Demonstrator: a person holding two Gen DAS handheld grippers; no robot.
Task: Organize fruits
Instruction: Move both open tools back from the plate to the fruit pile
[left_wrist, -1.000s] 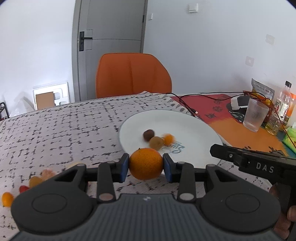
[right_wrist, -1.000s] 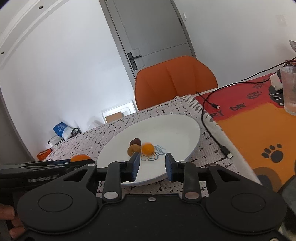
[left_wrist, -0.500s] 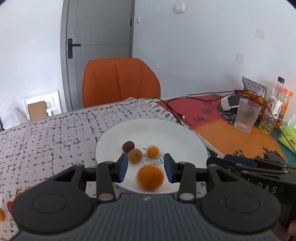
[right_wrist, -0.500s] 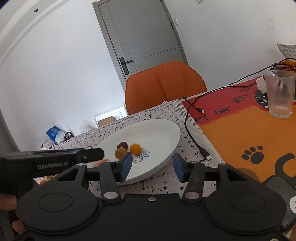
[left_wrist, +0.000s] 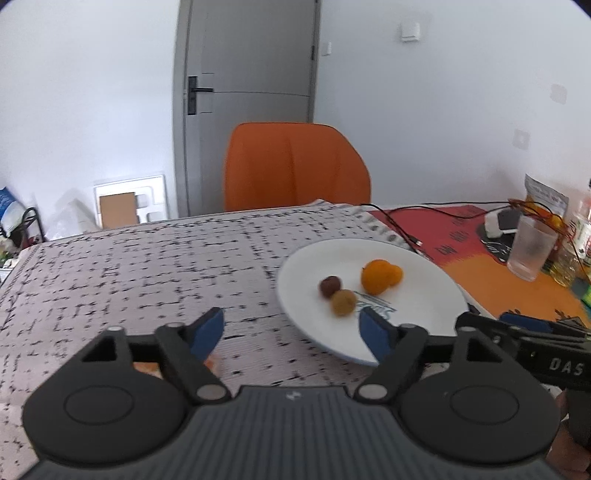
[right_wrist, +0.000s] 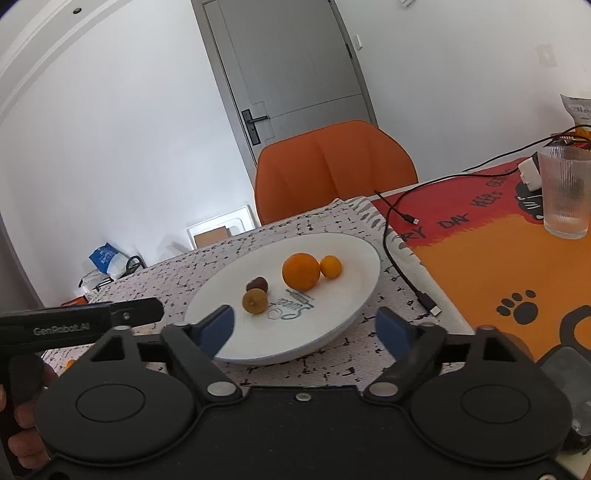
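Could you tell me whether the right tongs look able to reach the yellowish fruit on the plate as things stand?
Probably yes: the right tongs are open, and the yellowish fruit lies just beyond them on the plate with nothing between.

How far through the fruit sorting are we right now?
Done: the round white plate holds four fruits: large orange, small orange, dark brown fruit, yellow-brown fruit. In hand: nothing; left claw and right claw are open. Left: an orange piece on the speckled cloth.
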